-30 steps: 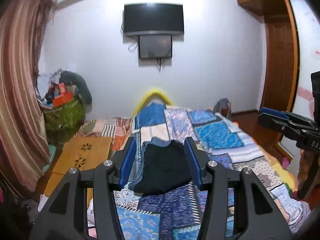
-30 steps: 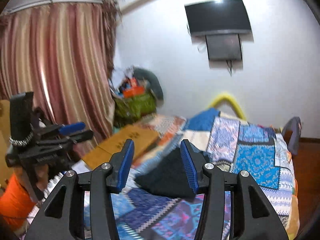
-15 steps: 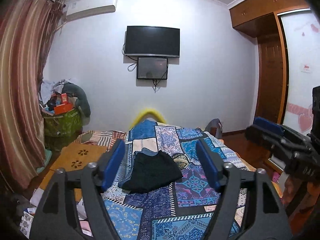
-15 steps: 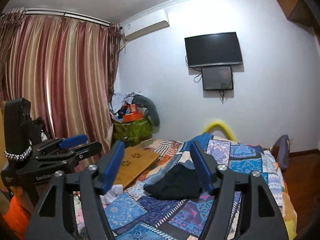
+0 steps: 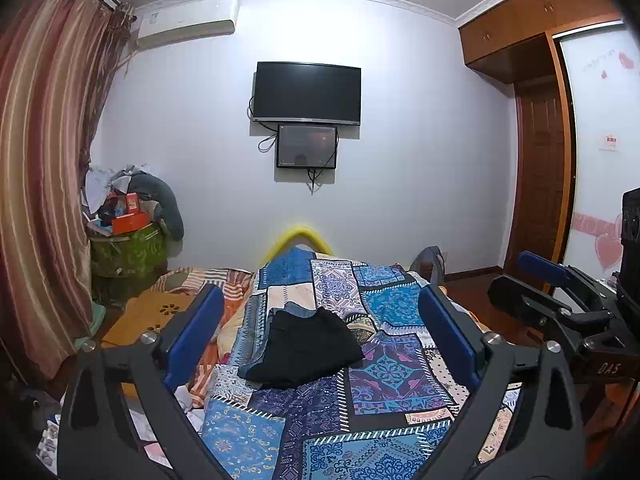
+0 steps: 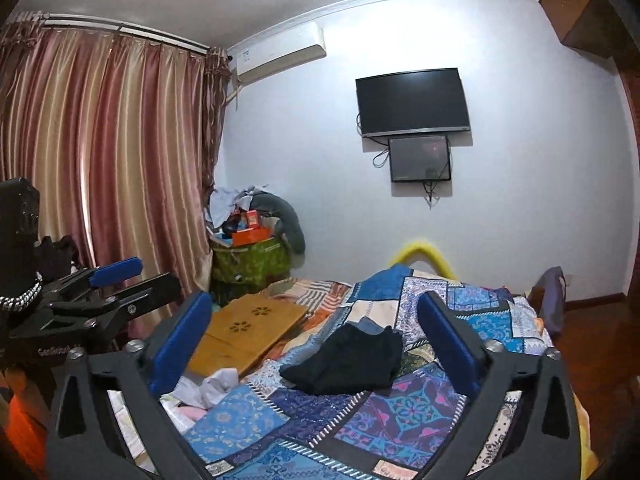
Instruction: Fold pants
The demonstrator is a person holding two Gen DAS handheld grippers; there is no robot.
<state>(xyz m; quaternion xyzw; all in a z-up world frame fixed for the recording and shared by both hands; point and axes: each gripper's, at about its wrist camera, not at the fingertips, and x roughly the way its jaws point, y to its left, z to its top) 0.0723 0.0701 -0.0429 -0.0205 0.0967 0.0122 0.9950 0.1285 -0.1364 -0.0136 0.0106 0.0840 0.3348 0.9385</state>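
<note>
- Nearest to me, the left gripper (image 5: 322, 334) is held up above the near end of the bed with its 2 blue-padded fingers (image 5: 195, 336) spread wide and nothing between them.
- The right gripper (image 6: 316, 338) hangs at about the same height, its 2 fingers (image 6: 450, 342) spread just as wide and likewise bare.
- Each tool shows in the other's camera: the right one at the right edge of the left view, the left one at the left edge of the right view, so they sit side by side and well apart.
- Under and just past the fingers spreads the patchwork quilt (image 5: 384, 368), blue and purple panels covering the bed.
- The pants (image 5: 306, 354), black and already folded into a compact stack, lie on that quilt farther out than the fingertips; from either camera they appear framed in the gap between the jaws, touched by neither gripper.
- A scrap of blue-grey cloth (image 6: 370, 326) peeks out at the far edge of the black stack.
- Left of the bed sits a wooden lap table (image 6: 248, 330) with 2 flower cut-outs, white crumpled cloth near it.
- Farther back, a green bin (image 5: 128, 254) heaped with boxes and clothing stands by the striped curtain (image 6: 100, 168).
- On the far wall hangs a dark TV (image 5: 308, 93) with a smaller screen (image 5: 306, 147) below it, and an air conditioner (image 5: 186, 22) up near the ceiling.
</note>
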